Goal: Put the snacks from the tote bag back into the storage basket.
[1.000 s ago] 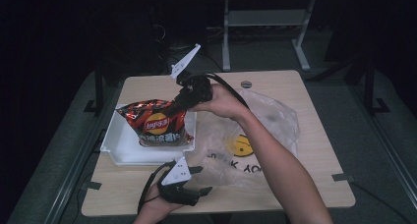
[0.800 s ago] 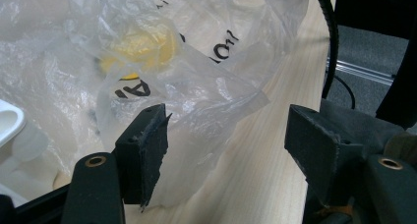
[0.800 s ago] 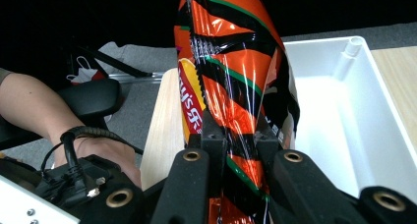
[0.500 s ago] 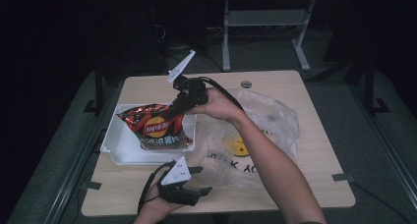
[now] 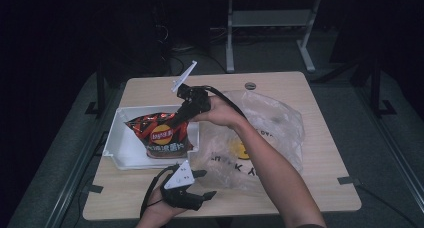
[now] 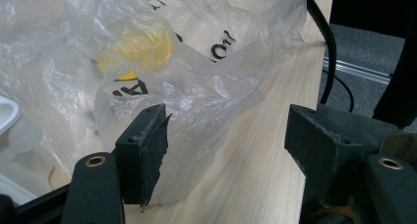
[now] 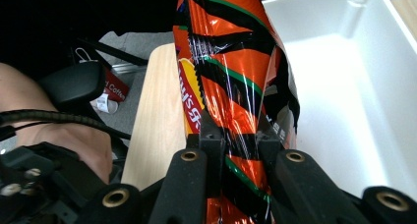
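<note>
A lab-like recording room: a lone wooden worktop (image 5: 320, 188) at centre frame, dark surroundings, grey carpet floor (image 5: 390, 138), a metal stand (image 5: 270, 23) at upper centre, taped corner marks (image 5: 348, 180).

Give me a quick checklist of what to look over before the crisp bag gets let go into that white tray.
1. Right gripper pinching the crisp bag: ok, its jaws have just been easing open, bag between them.
2. Bag over the white tray: ok.
3. Bag resting on the tray floor: cannot tell.
4. Tray floor beside the bag free: ok in the right gripper view.
5. Left gripper away from the tray: ok, open at the table's near edge.
6. Clear plastic bag outside the tray: ok.
</note>
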Available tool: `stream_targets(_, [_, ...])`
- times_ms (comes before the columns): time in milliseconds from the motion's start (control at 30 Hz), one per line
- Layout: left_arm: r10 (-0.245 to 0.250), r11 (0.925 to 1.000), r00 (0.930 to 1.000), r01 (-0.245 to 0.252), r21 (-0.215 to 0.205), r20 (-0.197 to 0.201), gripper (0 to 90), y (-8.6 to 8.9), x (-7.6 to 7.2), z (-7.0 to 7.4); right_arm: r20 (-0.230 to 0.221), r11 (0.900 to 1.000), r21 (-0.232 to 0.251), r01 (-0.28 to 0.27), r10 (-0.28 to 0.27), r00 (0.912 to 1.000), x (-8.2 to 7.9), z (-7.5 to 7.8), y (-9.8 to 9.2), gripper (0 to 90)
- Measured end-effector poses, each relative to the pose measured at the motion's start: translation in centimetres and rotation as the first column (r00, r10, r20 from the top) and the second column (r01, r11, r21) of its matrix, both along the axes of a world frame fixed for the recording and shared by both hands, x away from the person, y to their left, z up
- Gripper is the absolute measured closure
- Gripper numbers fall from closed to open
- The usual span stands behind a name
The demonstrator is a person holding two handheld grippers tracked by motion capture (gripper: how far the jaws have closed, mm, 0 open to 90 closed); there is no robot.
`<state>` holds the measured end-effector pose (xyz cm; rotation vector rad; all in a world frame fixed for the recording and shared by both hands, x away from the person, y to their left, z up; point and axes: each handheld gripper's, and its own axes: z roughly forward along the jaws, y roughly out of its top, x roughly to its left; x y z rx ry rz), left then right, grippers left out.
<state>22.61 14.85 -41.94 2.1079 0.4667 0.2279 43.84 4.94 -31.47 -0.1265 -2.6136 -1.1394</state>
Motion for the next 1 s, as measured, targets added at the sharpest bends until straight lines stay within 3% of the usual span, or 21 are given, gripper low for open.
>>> stream_targets(267, [-0.003,1.0000,1.0000,0.003,0.004,-0.001,32.5,-0.02,0.04,-0.01,-0.009,1.000,-0.012,0.021,-0.021,0.9997,0.59,-0.84,-0.35,77.4])
stream_targets(667, [-0.006,1.0000,1.0000,0.006,0.001,0.001,32.4,-0.02,0.03,0.01,0.056,0.999,-0.036,0.041,-0.039,0.9977,0.50,-0.66,0.08,62.4])
stream_targets(867, [-0.010,0.9999,0.9999,0.010,0.000,0.000,32.5,-0.04,0.03,0.02,0.116,0.995,-0.036,0.093,-0.089,0.9893,0.67,-0.48,-0.15,52.2])
stream_targets(1000, [-0.010,1.0000,1.0000,0.010,0.000,-0.001,32.5,-0.03,0.03,0.04,0.151,0.990,-0.023,0.142,-0.137,0.9790,0.78,-0.26,-0.43,47.3])
